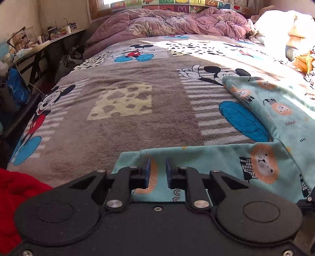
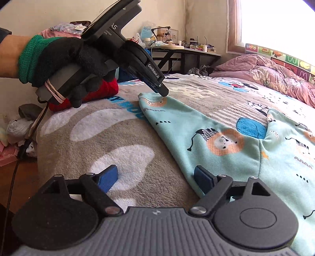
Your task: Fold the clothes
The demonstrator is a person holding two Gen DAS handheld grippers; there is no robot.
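The right gripper (image 2: 155,180) stands wide with bare blanket (image 2: 122,137) between its jaws and the trousers' (image 2: 216,137) edge at the right-hand pad, while ahead the gloved hand (image 2: 59,65) presses the left gripper (image 2: 164,94) onto their far hem.

Ahead of you the bed (image 1: 122,126) carries a grey cartoon-mouse blanket (image 1: 137,82) and a crumpled pink quilt (image 1: 177,21). Sunlight floods through the window (image 2: 275,21); a cluttered dark surface (image 2: 185,50) lines the cream wall (image 2: 59,11).

One teal garment (image 2: 226,137), one red garment (image 2: 94,94), two grippers (image 2: 155,180).
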